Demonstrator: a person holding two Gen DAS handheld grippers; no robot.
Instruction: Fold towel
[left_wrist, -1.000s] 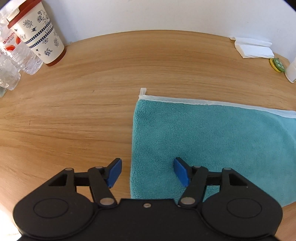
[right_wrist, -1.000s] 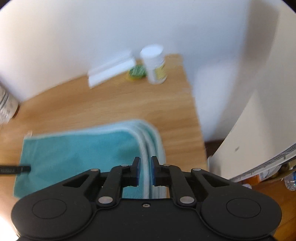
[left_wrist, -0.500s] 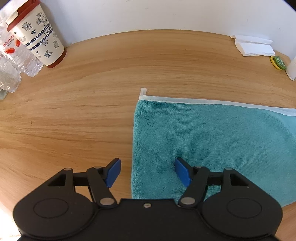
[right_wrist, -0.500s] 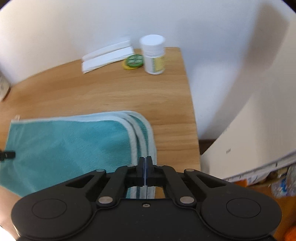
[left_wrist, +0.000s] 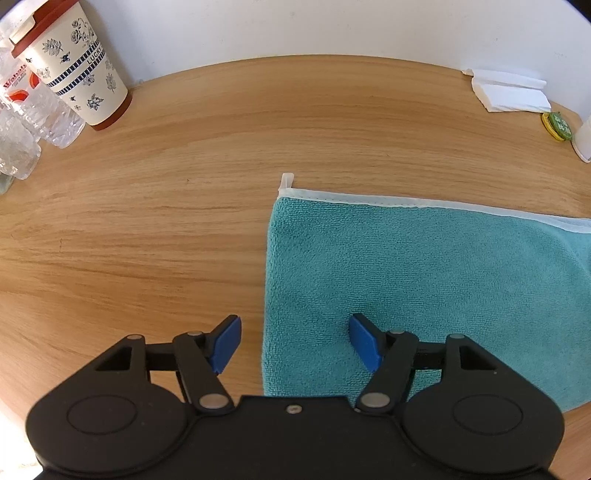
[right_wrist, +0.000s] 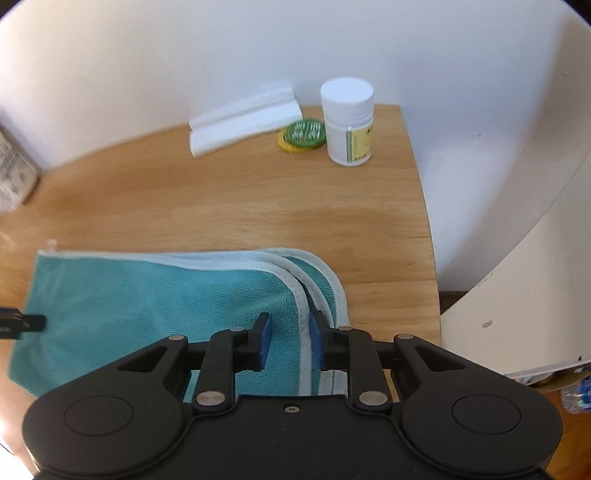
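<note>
A teal towel (left_wrist: 424, 273) with a white hem lies folded on the wooden table (left_wrist: 166, 229). My left gripper (left_wrist: 293, 334) is open and low over the towel's left folded edge. Its left finger (left_wrist: 225, 341) is over bare wood and its right finger (left_wrist: 364, 341) is on the cloth. In the right wrist view the towel (right_wrist: 147, 295) shows stacked hemmed layers at its right end. My right gripper (right_wrist: 289, 330) is open a little, its jaws on either side of the top layer's white hem. The tip of the left gripper's finger (right_wrist: 22, 321) shows at the left.
A patterned paper cup (left_wrist: 77, 70) and clear plastic bottles (left_wrist: 37, 114) stand at the back left. Folded white tissue (right_wrist: 243, 118), a green tin (right_wrist: 304, 134) and a white pill bottle (right_wrist: 347, 122) sit at the back right. The table's right edge (right_wrist: 428, 236) is close to the towel.
The right gripper was shut half a second ago and its jaws now stand apart around the hem. It has also moved forward over the towel. The left gripper has barely moved.
</note>
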